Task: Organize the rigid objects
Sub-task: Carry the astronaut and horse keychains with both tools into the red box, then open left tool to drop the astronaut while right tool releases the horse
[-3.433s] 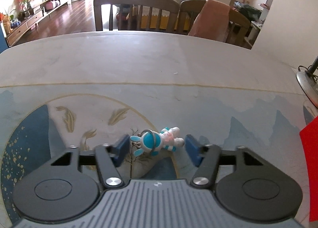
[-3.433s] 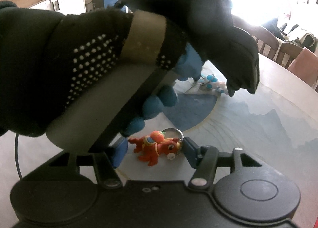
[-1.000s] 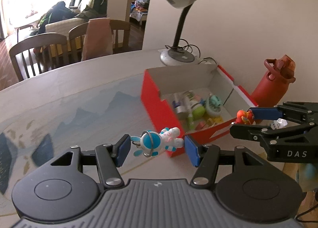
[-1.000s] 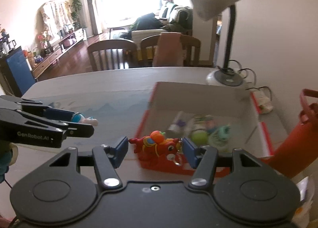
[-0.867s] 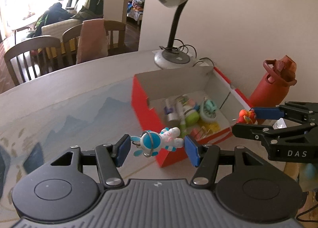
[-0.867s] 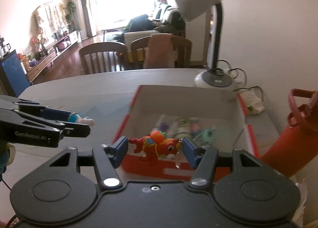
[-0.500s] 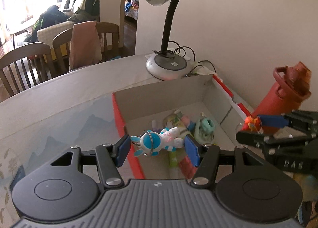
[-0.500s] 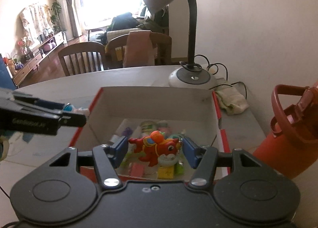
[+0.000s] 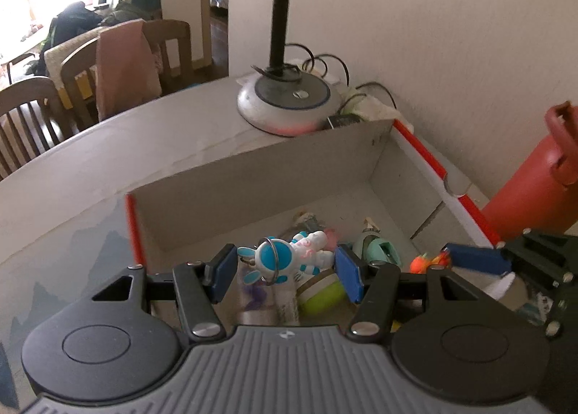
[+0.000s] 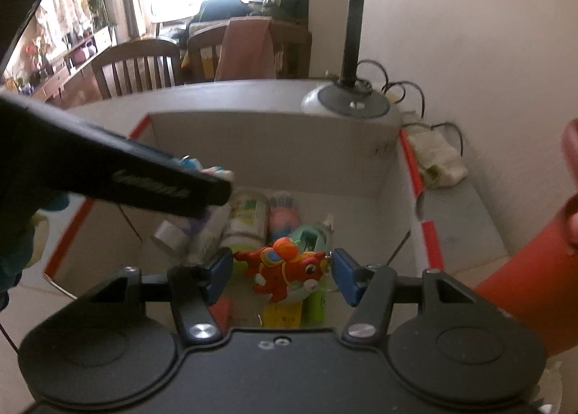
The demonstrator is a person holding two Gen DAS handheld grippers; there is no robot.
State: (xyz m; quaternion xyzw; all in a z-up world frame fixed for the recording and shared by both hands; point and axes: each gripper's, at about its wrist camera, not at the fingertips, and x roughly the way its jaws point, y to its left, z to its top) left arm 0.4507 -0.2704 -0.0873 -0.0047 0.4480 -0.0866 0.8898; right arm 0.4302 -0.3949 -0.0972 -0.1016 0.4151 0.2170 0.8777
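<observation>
- Tongs: left tongs [image 9: 285,271] clamp the blue rabbit keychain [image 9: 285,262]; right tongs [image 10: 280,275] clamp the red horse keychain [image 10: 285,269].
- Release both low inside the red box [image 9: 253,175], clear of each other.

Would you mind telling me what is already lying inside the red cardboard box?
On the floor of the red cardboard box lie a green-labelled tube, a pink tube, a mint-green item and a lime ball. Both grippers and their toys cover the near part.
</observation>
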